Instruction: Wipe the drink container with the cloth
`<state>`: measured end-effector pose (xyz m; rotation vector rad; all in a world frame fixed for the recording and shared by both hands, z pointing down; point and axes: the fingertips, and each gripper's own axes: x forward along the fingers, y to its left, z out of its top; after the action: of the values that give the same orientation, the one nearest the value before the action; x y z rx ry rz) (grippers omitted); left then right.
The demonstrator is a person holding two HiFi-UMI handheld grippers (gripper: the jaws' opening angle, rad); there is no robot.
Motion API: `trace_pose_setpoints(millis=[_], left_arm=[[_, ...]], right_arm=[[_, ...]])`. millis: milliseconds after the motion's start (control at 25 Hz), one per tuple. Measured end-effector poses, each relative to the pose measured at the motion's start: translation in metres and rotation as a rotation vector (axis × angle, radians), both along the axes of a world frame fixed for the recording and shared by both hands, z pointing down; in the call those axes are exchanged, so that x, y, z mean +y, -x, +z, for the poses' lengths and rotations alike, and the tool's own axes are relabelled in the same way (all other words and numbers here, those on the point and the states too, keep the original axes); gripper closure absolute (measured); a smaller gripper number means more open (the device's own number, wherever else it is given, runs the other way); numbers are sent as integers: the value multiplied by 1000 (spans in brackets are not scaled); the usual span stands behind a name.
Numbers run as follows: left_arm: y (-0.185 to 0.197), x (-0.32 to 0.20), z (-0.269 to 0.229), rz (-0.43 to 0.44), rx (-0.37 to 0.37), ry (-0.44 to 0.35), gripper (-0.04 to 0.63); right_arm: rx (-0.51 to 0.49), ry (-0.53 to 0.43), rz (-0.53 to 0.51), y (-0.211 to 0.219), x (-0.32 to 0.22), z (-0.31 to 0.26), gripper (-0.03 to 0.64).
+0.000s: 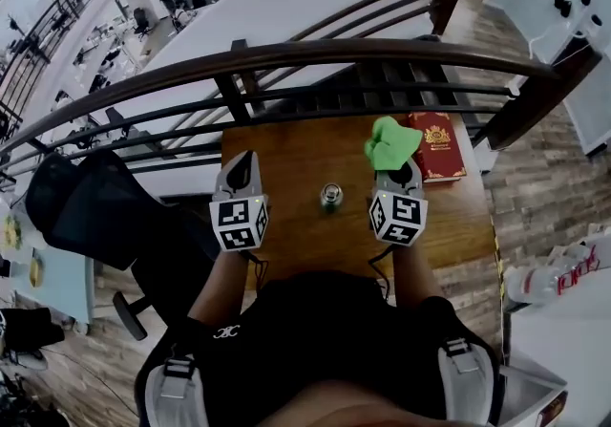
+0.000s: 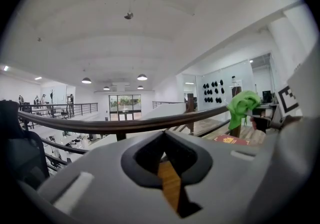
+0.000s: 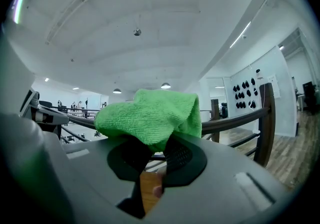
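Note:
A small metal drink container (image 1: 331, 195) stands upright on the brown wooden table (image 1: 296, 162), between my two grippers. My left gripper (image 1: 242, 163) is raised at the container's left, jaws shut with nothing between them; in the left gripper view (image 2: 167, 160) only the table shows through the slot. My right gripper (image 1: 402, 170) is raised at the container's right, shut on a green cloth (image 1: 390, 143) that bunches above its jaws (image 3: 150, 118). The same cloth (image 2: 242, 105) shows at the right of the left gripper view. Neither gripper touches the container.
A red book (image 1: 436, 145) lies at the table's far right corner. A dark curved railing (image 1: 286, 57) runs just beyond the table's far edge. A black office chair (image 1: 105, 215) stands to the left of the table.

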<state>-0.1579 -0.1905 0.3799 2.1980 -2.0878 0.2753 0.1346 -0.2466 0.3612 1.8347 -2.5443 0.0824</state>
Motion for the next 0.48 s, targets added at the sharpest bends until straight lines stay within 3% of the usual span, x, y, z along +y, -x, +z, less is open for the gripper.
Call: trace_pose_setpoints(millis=[480], left_arm=[[-14, -8, 12, 46, 27, 38, 541]], right_arm=[[-13, 17, -2, 6, 11, 1, 568]])
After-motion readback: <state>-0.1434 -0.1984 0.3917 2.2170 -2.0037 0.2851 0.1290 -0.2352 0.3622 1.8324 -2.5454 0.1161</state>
